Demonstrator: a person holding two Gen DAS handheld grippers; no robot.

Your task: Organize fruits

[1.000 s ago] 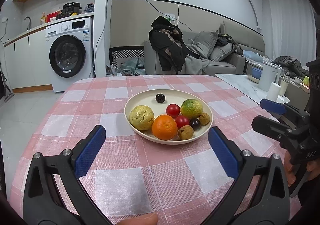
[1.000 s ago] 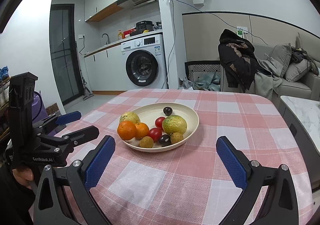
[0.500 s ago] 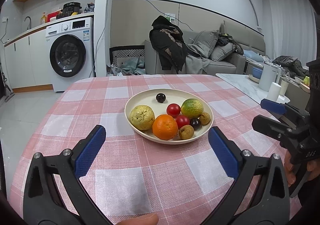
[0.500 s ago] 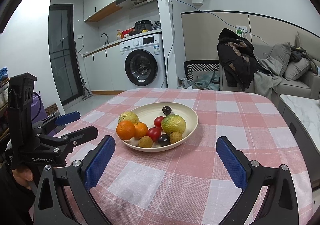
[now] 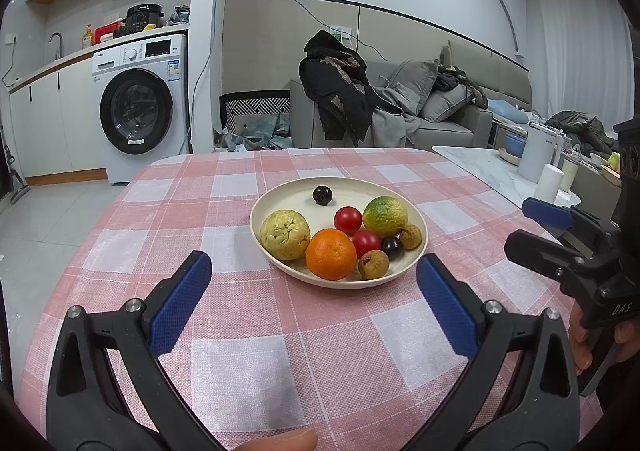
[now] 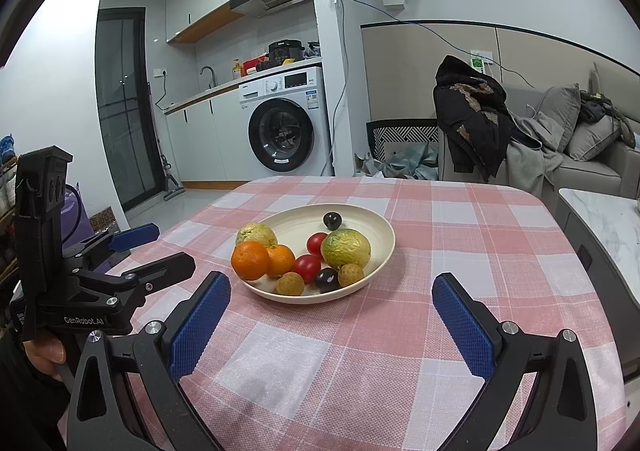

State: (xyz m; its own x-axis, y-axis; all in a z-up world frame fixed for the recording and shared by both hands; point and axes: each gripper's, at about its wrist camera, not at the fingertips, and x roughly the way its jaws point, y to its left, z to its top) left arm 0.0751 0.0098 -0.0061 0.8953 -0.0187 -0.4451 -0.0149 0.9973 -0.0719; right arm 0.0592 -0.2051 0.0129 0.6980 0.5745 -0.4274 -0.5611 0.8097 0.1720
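Fruit sits gathered in the cream plate (image 5: pixel 280 195) near the table's (image 5: pixel 168 211) middle, unchanged over the last second (cameras barely drifted). Both the left gripper (image 5: pixel 314 287) and right gripper (image 6: pixel 330 305) hang wide open and empty, so sorting could be pending or finished.

Plate (image 5: pixel 418 229): on the surface (image 5: pixel 280 351), near its middle.
Fruits (image 5: pixel 331 253): in the plate, crowded toward its near rim.
Washing machine (image 5: pixel 140 107): behind the surface, left.
Sofa (image 5: pixel 440 123): behind the surface, right.
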